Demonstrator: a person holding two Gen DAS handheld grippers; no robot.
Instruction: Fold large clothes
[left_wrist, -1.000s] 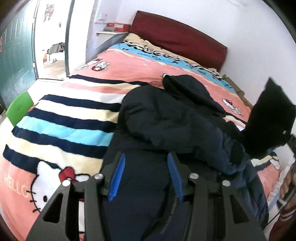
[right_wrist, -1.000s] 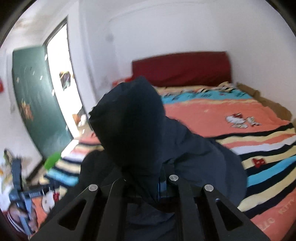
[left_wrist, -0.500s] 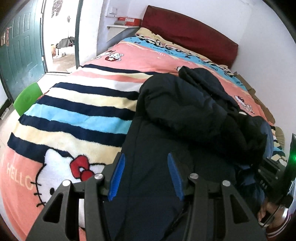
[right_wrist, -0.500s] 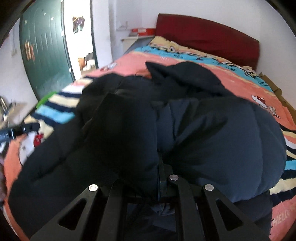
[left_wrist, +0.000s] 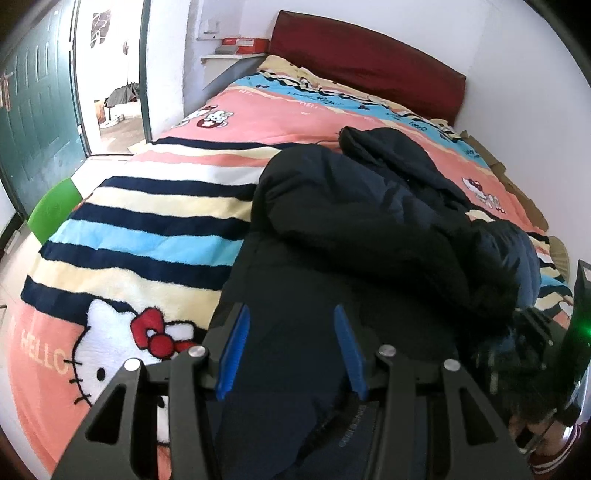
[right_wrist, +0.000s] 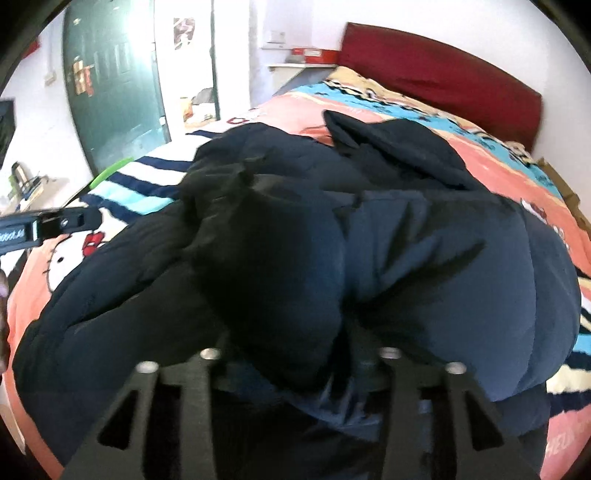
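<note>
A large dark navy puffer jacket (left_wrist: 354, 221) lies on the bed, its hood toward the headboard and one sleeve folded over its body. My left gripper (left_wrist: 290, 350) is open, blue pads apart, over the jacket's lower left hem. In the right wrist view the jacket (right_wrist: 443, 266) fills the frame. My right gripper (right_wrist: 295, 365) stands wider than before around a dark fold of sleeve (right_wrist: 273, 266); its fingertips are hidden in fabric. The left gripper also shows at the left edge of the right wrist view (right_wrist: 48, 225).
The bed has a striped Hello Kitty blanket (left_wrist: 147, 229) and a dark red headboard (left_wrist: 369, 62) against the white wall. A green door (left_wrist: 33, 110) and an open doorway are at the left. A green chair (left_wrist: 55, 206) stands by the bed's left side.
My right gripper has carried the sleeve down from the air onto the jacket's body and its fingers have spread. The left gripper has stayed open over the hem.
</note>
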